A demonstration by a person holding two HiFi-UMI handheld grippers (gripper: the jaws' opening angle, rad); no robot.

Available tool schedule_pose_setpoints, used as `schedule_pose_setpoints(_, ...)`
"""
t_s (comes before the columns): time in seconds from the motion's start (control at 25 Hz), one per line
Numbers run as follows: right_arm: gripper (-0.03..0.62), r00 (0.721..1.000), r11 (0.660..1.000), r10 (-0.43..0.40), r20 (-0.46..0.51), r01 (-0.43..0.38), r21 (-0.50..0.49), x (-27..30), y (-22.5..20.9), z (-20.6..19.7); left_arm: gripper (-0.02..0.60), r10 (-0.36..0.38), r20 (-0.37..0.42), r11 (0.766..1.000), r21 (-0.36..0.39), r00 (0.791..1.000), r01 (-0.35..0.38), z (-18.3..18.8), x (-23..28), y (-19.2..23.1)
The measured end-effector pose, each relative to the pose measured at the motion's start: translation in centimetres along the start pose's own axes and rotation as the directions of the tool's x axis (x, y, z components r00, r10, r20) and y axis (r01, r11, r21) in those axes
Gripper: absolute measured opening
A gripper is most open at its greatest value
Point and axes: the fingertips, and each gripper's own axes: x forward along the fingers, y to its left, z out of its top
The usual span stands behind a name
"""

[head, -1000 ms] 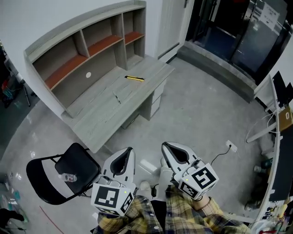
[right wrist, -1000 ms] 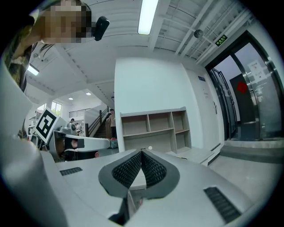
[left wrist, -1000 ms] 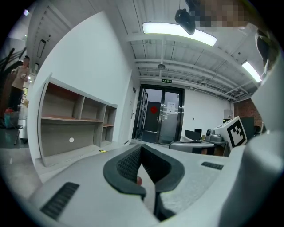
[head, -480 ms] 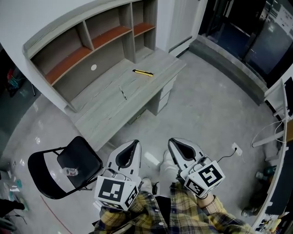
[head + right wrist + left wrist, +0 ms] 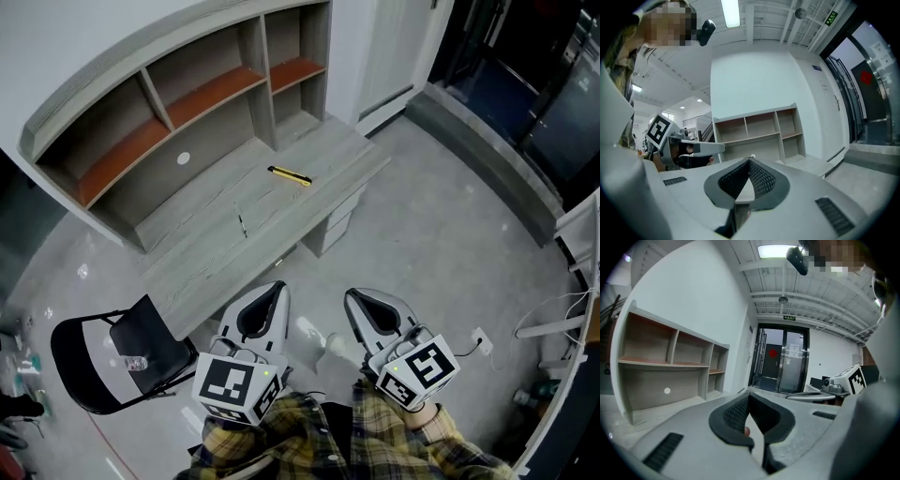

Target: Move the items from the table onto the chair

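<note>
Both pairs of jaws are fully closed, tips meeting, with nothing caught between them. In the head view the left gripper and the right gripper are held side by side low in the frame. They hang over the grey floor, with their tips pointing towards the surface.

The 2 items on that surface lie well ahead of the jaws, and neither touches a gripper. 1 is a yellow tool towards the right end of the surface. The other is a thin dark stick nearer the middle, apart from the tool and the closer of the 2 to the left gripper's tips.

The chair stands by the near-left corner of the surface, to the left of the left gripper. A small clear item rests on its black seat; what it is cannot be made out.

The left gripper view shows that gripper's closed tips with the shelf unit off to their left. The right gripper view shows the right gripper aimed at the same shelf unit, with no item near its tips.
</note>
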Motion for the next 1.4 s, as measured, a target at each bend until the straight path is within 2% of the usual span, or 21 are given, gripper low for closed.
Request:
schedule_pose_setpoints(0.32,0.017,0.996,0.997,0.080,-0.033,-0.081,-0.014,0.2,-8.1,0.8,0.005,0.067,0.004,0.998,-0.005,0.998,-0.067,1.3,7.9,-1.7)
schedule_pose_setpoints(0.48,0.017,0.991,0.992,0.117,-0.069,-0.120,-0.030,0.6,-9.8,0.5,0.005,0.090,-0.007,0.996,-0.026,0.996,-0.091,0.8,9.8,-1.8)
schedule_pose_setpoints(0.72,0.017,0.978,0.984,0.177,-0.106,-0.178,0.006,3.3,-10.7,-0.5,0.005,0.131,-0.040,0.989,-0.063,0.991,-0.133,-0.5,11.5,-0.1)
schedule_pose_setpoints(0.92,0.017,0.967,0.975,0.219,-0.129,-0.223,-0.011,7.5,-10.9,-0.8,0.005,0.170,-0.047,0.982,-0.076,0.984,-0.173,-0.5,13.3,4.0)
schedule_pose_setpoints(1.24,0.017,0.945,0.951,0.299,-0.133,-0.306,-0.036,18.0,-12.9,2.5,0.005,0.230,0.011,0.971,-0.063,0.973,-0.229,4.9,18.6,13.3)
schedule_pose_setpoints(1.4,0.017,0.938,0.944,0.323,-0.122,-0.329,-0.031,23.2,-13.2,3.4,0.005,0.263,0.005,0.964,-0.045,0.965,-0.262,6.2,19.7,17.5)
